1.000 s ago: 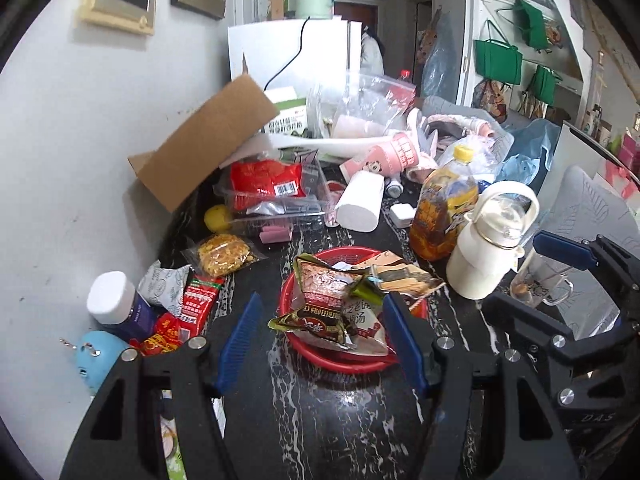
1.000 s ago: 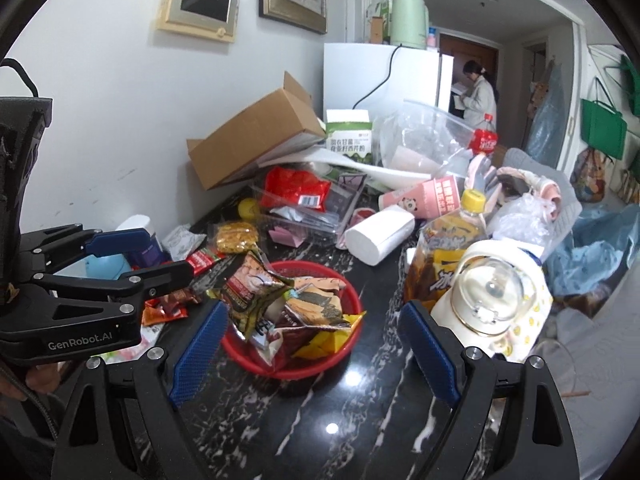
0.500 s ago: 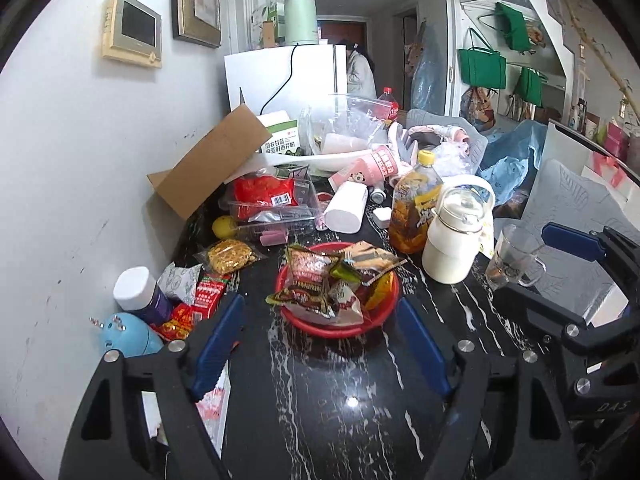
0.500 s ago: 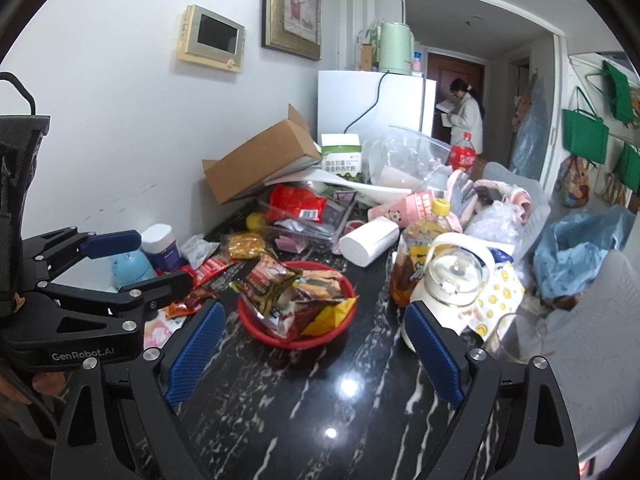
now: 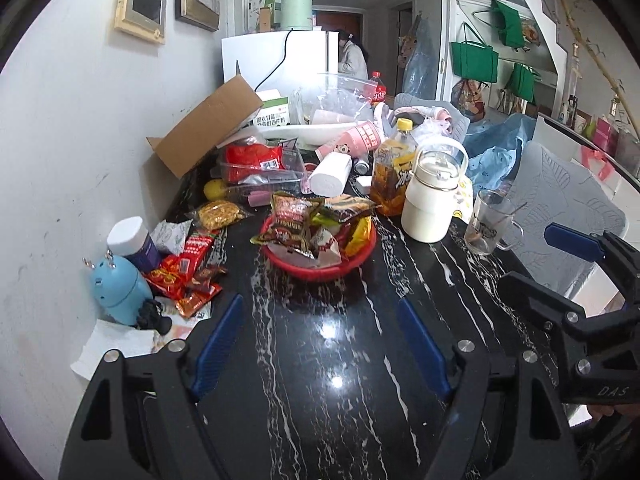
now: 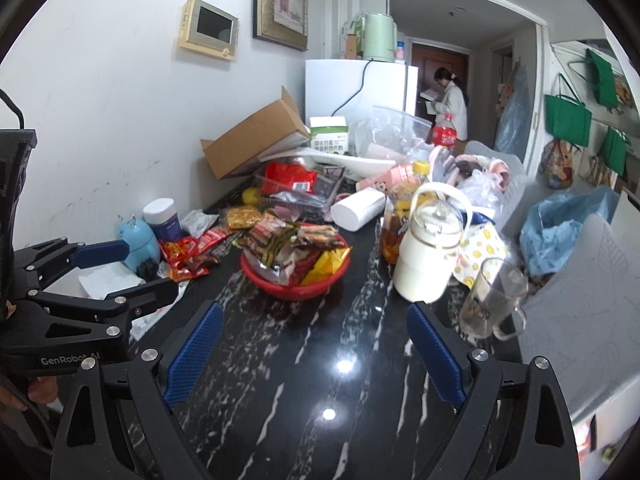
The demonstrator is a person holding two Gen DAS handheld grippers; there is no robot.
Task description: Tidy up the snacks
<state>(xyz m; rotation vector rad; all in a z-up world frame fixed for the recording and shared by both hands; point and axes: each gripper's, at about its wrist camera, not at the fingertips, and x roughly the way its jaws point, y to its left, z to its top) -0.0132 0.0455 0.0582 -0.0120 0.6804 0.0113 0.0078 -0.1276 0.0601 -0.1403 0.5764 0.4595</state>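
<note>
A red bowl point(image 5: 320, 270) point(image 6: 294, 286) heaped with several snack packets point(image 5: 304, 224) point(image 6: 288, 240) stands mid-table. Loose red snack packets point(image 5: 184, 268) point(image 6: 192, 250) and a yellow snack bag point(image 5: 220, 214) point(image 6: 242, 216) lie left of it by the wall. My left gripper point(image 5: 320, 320) is open and empty, well short of the bowl. My right gripper point(image 6: 314, 324) is open and empty too, near the bowl's front. Each gripper shows at the edge of the other's view.
A white jug point(image 5: 430, 200) point(image 6: 428, 252), a tea bottle point(image 5: 390, 176) and a glass mug point(image 5: 486, 224) point(image 6: 492, 300) stand right of the bowl. A blue bottle point(image 5: 118, 284), a white-capped jar point(image 5: 132, 238), a cardboard box point(image 5: 204, 128) and a clear tray point(image 5: 260, 168) crowd the left and back.
Both grippers have pulled back from the bowl and risen; the bowl now looks smaller and farther. Both stay open and empty.
</note>
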